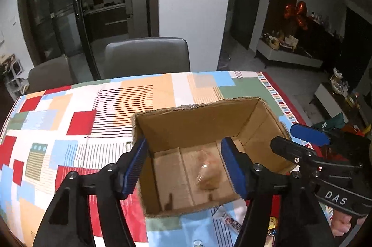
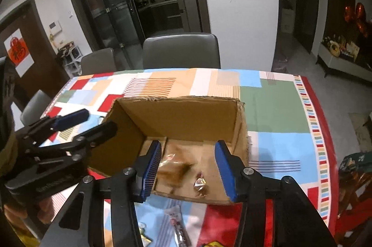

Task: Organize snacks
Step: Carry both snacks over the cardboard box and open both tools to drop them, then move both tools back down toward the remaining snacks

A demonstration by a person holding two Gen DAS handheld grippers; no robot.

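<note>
Below, lower centre of frame, an open cardboard box (image 2: pixel 186 121) holds clear-wrapped snacks (image 2: pixel 201 185); both the left gripper (image 1: pixel 186 168) and right gripper (image 2: pixel 188 168) hover above, fingers spread, gripping nothing.

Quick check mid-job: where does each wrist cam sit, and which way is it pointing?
Left wrist: on the left tongs, angled down into the cardboard box; right tongs and fingers show at its right.
Right wrist: on the right tongs, facing the same box; left tongs at its left.
Shared: box, tablecloth, grey chair.
</note>
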